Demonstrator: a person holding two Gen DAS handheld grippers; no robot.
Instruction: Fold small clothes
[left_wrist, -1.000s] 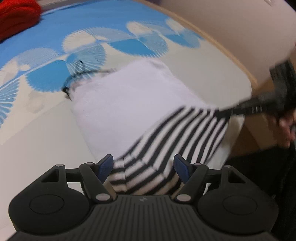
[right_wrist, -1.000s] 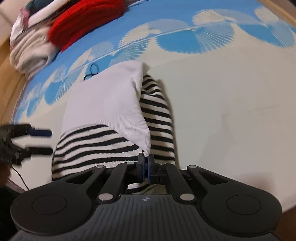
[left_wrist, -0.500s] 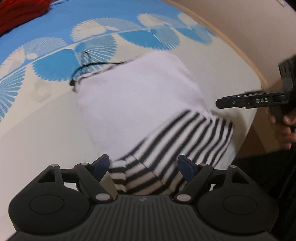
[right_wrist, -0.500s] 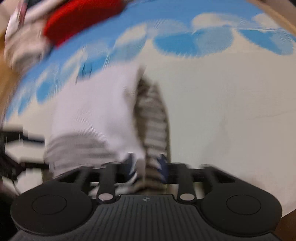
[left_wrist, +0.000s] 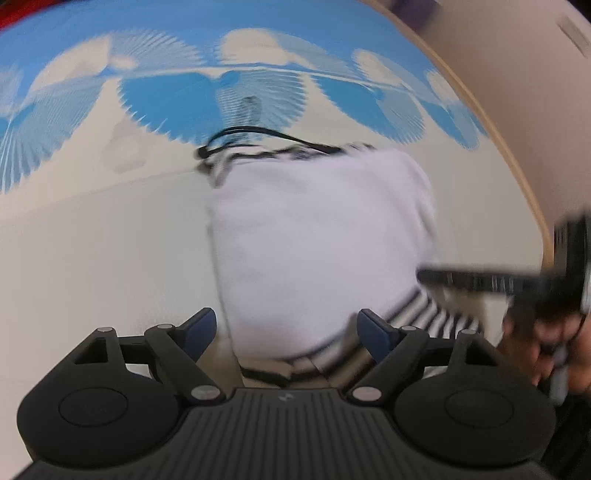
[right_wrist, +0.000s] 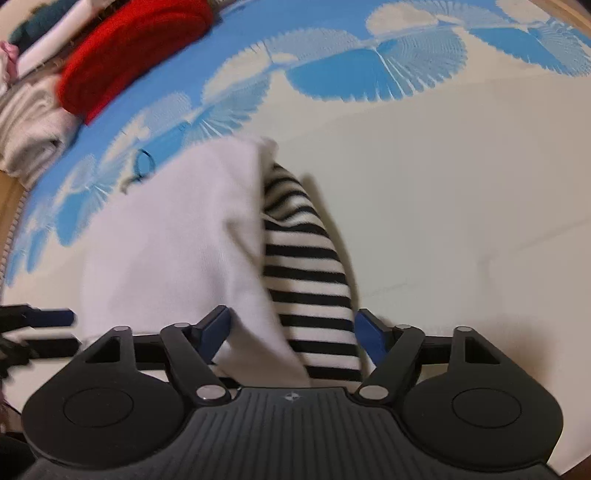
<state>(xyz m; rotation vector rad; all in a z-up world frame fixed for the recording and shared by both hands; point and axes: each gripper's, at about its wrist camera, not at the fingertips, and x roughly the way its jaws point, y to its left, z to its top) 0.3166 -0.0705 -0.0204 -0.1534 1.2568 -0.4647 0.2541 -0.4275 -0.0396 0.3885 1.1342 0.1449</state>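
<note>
On the cloth (right_wrist: 443, 184), right claw (right_wrist: 293, 328) opening (garment (right_wrist: 177, 236) between).

A small garment (right_wrist: 207, 254) is laid flat on the patterned cloth, folded, its plain white panel turned uppermost. A black-and-white striped part (right_wrist: 310, 280) is exposed along the 3 o'clock edge in the right wrist view, and a thin dark cord (left_wrist: 258, 134) is seen at its 12 o'clock end.

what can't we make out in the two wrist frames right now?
- Striped garment, both views: the white fabric folded over it hides most of it; the gripper bodies cut off its near edge.
- Right gripper, left wrist view: motion-blurred, frame edge crops the hand.
- Clothes pile, right wrist view: cropped by the corner, items indistinct.
</note>
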